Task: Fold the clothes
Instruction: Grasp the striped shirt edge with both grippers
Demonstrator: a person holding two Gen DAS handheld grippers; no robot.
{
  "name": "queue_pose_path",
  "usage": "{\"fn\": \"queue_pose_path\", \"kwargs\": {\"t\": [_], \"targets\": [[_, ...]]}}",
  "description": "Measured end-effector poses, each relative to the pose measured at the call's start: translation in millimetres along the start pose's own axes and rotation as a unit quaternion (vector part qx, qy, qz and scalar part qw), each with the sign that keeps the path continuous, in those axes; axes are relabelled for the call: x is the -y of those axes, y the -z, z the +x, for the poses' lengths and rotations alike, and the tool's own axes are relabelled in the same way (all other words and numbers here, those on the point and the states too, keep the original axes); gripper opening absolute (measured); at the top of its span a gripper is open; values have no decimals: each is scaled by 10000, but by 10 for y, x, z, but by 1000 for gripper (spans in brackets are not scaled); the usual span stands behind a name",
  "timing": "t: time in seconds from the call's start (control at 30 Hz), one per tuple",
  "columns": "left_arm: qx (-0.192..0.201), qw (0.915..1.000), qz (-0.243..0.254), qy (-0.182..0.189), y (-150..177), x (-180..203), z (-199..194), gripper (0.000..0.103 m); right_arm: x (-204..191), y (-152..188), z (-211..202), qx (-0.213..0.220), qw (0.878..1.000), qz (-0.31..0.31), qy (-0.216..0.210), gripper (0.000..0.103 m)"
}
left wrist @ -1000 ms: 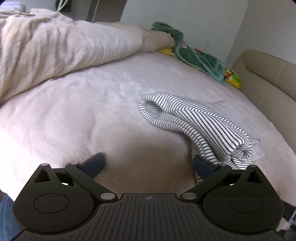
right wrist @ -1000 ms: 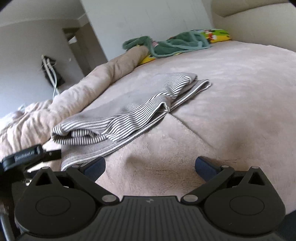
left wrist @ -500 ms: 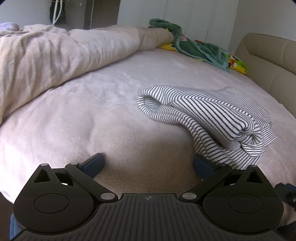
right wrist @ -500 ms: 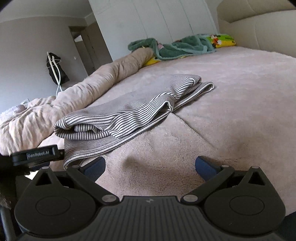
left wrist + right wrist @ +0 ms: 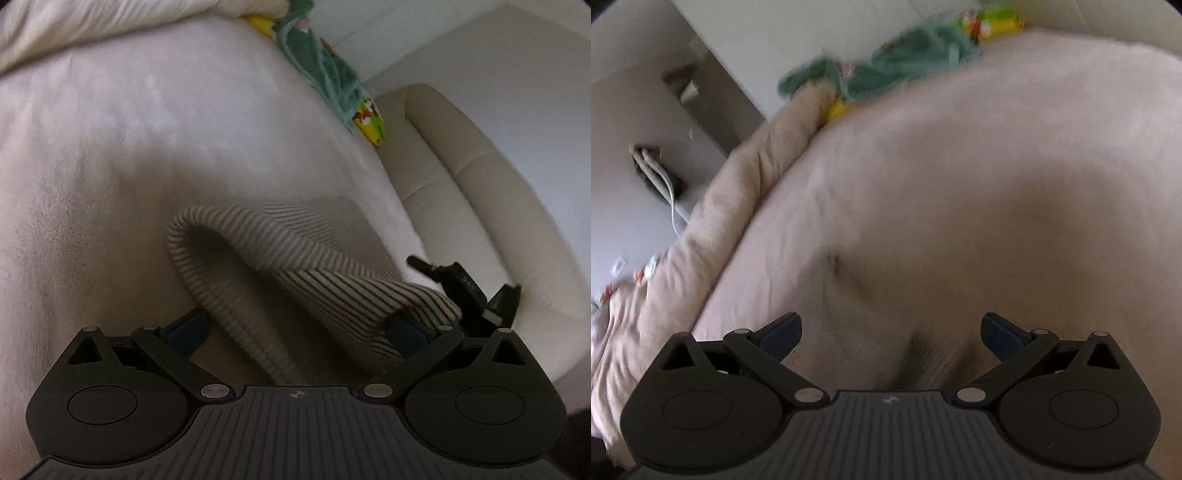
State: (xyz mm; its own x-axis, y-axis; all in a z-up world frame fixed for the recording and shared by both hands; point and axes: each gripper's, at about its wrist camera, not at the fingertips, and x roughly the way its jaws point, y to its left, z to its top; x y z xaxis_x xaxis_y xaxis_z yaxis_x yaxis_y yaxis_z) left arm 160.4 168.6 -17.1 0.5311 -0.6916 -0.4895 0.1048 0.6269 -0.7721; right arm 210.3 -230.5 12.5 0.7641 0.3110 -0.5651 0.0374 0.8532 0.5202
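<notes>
Striped knit, the half-folded striped top (image 5: 295, 280), lies on the pink blanket (image 5: 110, 166) right in front of the left gripper (image 5: 295, 328), its long axis running from near-left to far-right. That gripper's jaws gape wide, the nearest fold between them, so left looks best placed to pinch. The right gripper (image 5: 890, 328) is spread open too, holding nothing, at the top's right end.

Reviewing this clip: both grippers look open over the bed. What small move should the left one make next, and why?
Probably ease the left gripper forward and close on the striped garment. Its jaws are open, the rolled edge already lies between them, and nothing is gripped yet.
</notes>
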Motion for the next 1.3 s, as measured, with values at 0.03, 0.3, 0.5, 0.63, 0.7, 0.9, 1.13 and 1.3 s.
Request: {"fn": "queue_pose_path", "kwargs": {"t": [0.03, 0.3, 0.5, 0.63, 0.7, 0.9, 1.13, 1.3], "targets": [[-60, 9999, -129, 36, -39, -23, 10, 103, -61, -109, -1, 81, 9999, -96, -115, 103], [-402, 9864, -1519, -480, -202, 51, 14, 103, -611, -652, 1010, -1524, 9846, -762, -387, 103], [-127, 9712, -1763, -1598, -212, 159, -234, 103, -872, -566, 1564, -2680, 9619, -464, -291, 103], [-209, 9684, -2004, -1472, -351, -41, -79, 103, -1072, -671, 1144, -2428, 9638, -460, -996, 103], [-433, 9696, -1956, -1402, -378, -31, 45, 103, -993, -691, 880, -2083, 9753, -540, -504, 103], [-879, 9727, -1061, -1867, -268, 249, 190, 103, -534, -396, 388, -1817, 9716, -817, 1274, 103], [-1232, 9767, -709, -1608, -17, 532, 241, 72, -391, 34, 296, -2090, 9711, 219, 1128, 71], [-1345, 9860, -934, -309, -201, 656, -20, 67, -753, 4, -231, -1322, 9831, 171, 1255, 83]]}}
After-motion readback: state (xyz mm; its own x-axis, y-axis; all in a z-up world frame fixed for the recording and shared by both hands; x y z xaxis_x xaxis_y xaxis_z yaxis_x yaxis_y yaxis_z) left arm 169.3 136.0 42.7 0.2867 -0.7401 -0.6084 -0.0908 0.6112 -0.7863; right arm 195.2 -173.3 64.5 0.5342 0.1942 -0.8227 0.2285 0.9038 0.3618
